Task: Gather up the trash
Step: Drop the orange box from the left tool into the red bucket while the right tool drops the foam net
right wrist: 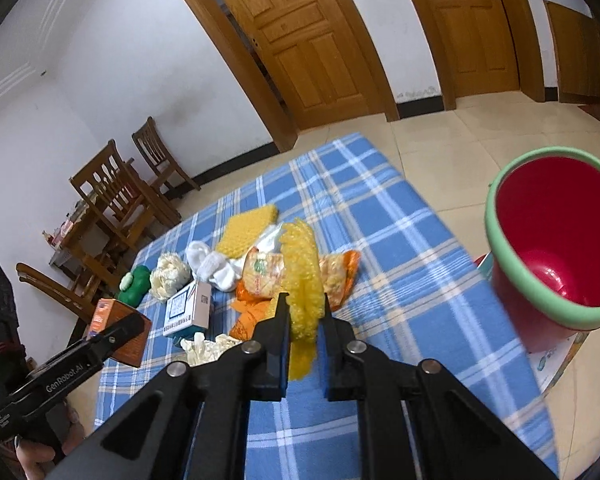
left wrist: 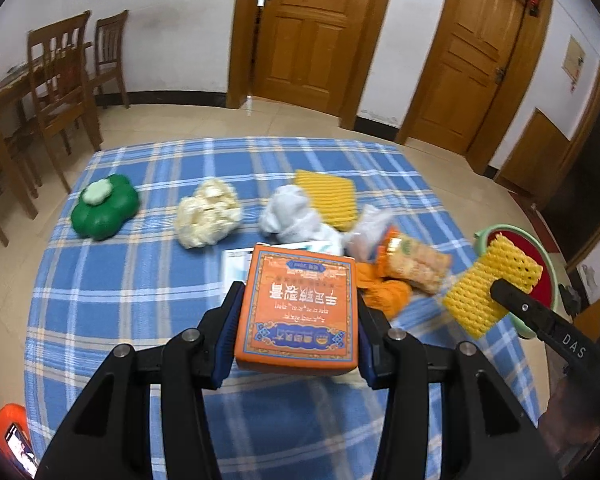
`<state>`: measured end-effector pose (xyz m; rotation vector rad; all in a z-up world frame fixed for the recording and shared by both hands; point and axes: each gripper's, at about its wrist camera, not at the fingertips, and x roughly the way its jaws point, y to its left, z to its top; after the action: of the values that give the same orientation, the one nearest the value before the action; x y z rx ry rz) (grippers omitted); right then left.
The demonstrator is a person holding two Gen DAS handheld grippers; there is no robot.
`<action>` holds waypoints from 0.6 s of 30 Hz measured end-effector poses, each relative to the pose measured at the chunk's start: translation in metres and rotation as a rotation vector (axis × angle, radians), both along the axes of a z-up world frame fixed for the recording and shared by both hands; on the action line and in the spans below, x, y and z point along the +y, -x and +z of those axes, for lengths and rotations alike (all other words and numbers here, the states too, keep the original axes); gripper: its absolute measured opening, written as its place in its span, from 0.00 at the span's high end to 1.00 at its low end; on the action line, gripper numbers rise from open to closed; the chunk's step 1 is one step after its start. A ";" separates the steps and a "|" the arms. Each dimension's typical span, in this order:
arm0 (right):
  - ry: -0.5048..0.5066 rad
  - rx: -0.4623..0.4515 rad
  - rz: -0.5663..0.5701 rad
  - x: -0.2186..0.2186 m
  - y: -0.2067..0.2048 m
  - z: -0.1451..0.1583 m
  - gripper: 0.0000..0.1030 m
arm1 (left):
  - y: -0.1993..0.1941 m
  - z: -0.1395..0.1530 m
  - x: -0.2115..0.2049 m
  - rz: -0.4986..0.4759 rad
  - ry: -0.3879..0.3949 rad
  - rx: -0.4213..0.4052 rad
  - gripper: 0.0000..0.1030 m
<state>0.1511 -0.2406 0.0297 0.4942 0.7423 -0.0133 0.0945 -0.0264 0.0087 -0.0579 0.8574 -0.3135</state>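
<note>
Gripping an orange box (left wrist: 298,312), the left tongs (left wrist: 296,320) hover above the plaid-covered bench (left wrist: 140,280); right tongs (right wrist: 303,320) pinch yellow foam netting (right wrist: 302,276).

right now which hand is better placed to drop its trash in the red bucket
Right. The right tongs are shut on the yellow foam net, and the red bucket stands open just to that side. The left tongs hold the orange box farther from it, across the pile.
</note>
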 end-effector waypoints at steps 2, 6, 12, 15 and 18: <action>0.010 -0.013 -0.011 -0.008 0.005 0.005 0.88 | 0.001 0.003 -0.009 -0.022 0.008 0.007 0.52; 0.025 -0.035 -0.032 -0.023 0.014 0.016 0.88 | 0.002 0.013 -0.030 -0.065 0.007 -0.001 0.52; 0.059 -0.052 -0.068 -0.049 0.025 0.028 0.88 | 0.007 0.026 -0.067 -0.139 0.002 -0.024 0.52; 0.067 -0.056 -0.091 -0.063 0.031 0.030 0.88 | 0.008 0.031 -0.089 -0.179 0.000 -0.031 0.52; 0.066 -0.064 -0.126 -0.080 0.039 0.031 0.88 | 0.009 0.035 -0.111 -0.220 0.002 -0.035 0.52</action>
<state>0.1121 -0.3209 0.0605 0.4760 0.6448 -0.1387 0.0851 -0.1370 0.0437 0.0402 0.8297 -0.5201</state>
